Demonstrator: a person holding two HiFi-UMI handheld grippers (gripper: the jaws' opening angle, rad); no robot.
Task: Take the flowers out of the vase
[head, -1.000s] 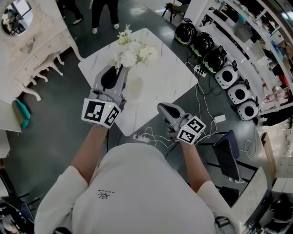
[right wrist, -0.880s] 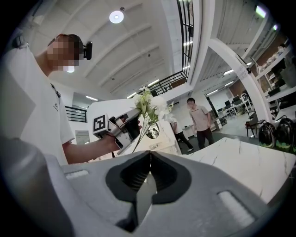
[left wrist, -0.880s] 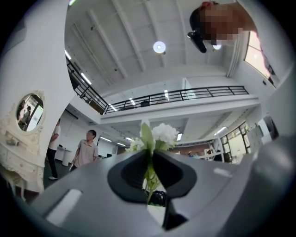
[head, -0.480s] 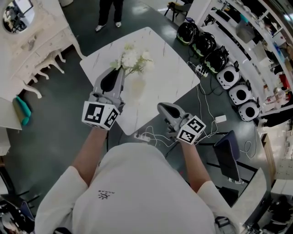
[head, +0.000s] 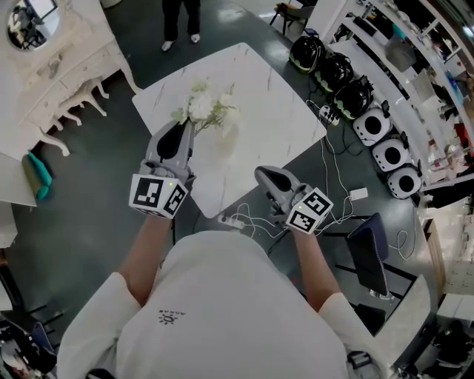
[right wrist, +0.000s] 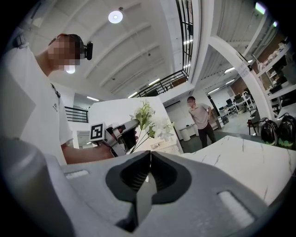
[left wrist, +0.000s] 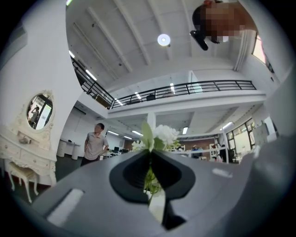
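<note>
The wearer's white shirt fills the bottom of the head view, with both forearms extended forward.

The right gripper is held at the near edge of the table. Its jaws are fully together, with nothing between them.

The left gripper is positioned further forward, over the table's left part. Its jaws are clamped on the green stems of the flowers. In the left gripper view the stems pass through the closed jaws, and the white blooms and leaves stand just beyond the tips.

The vase is a pale shape on the white marble tabletop, just right of the left gripper's tips and below the blooms. It cannot be determined whether the lower stem ends are clear of the vase.

A power strip with cables lies on the dark floor below the table's near corner.

A white dressing table with an oval mirror stands at the far left. A second person stands beyond the far side of the table.
</note>
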